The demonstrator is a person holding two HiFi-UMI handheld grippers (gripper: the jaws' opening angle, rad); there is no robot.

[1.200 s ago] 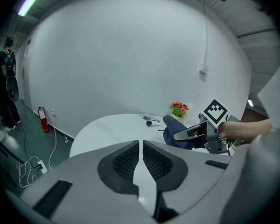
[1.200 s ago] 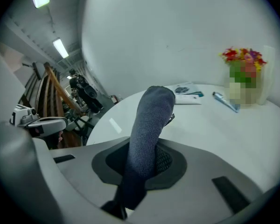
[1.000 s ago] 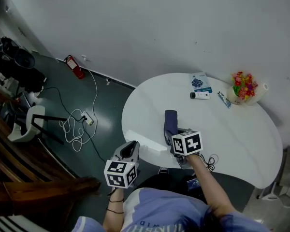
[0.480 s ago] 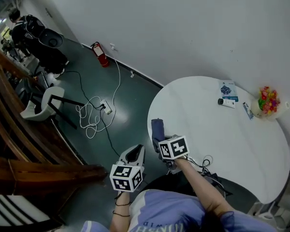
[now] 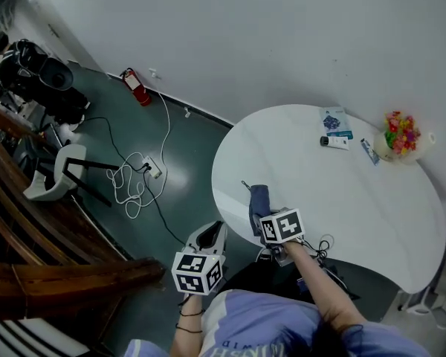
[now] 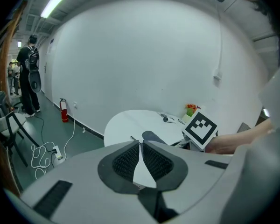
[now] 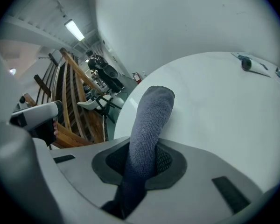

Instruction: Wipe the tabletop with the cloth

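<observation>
A dark blue-grey cloth (image 5: 259, 201) (image 7: 148, 122) lies on the near-left part of the round white tabletop (image 5: 357, 199) (image 7: 224, 111). My right gripper (image 5: 266, 220) (image 7: 142, 160) is shut on the cloth's near end, and the cloth sticks out forward between the jaws. The cloth (image 6: 151, 137) also shows in the left gripper view beside the right gripper's marker cube (image 6: 199, 129). My left gripper (image 5: 209, 238) (image 6: 141, 158) hangs off the table's left side over the floor, shut with nothing between its jaws.
At the table's far side lie a blue booklet (image 5: 334, 121), a small dark tube (image 5: 333, 142), a pen (image 5: 369, 152) and a vase of bright flowers (image 5: 399, 134). On the green floor are a power strip with white cable (image 5: 145, 171), a fire extinguisher (image 5: 134, 86), a stool (image 5: 59, 177).
The right gripper has dragged the cloth toward the table's near-left edge. The head view has swung, so the table sits further right than a second ago. The left gripper stays off the table.
</observation>
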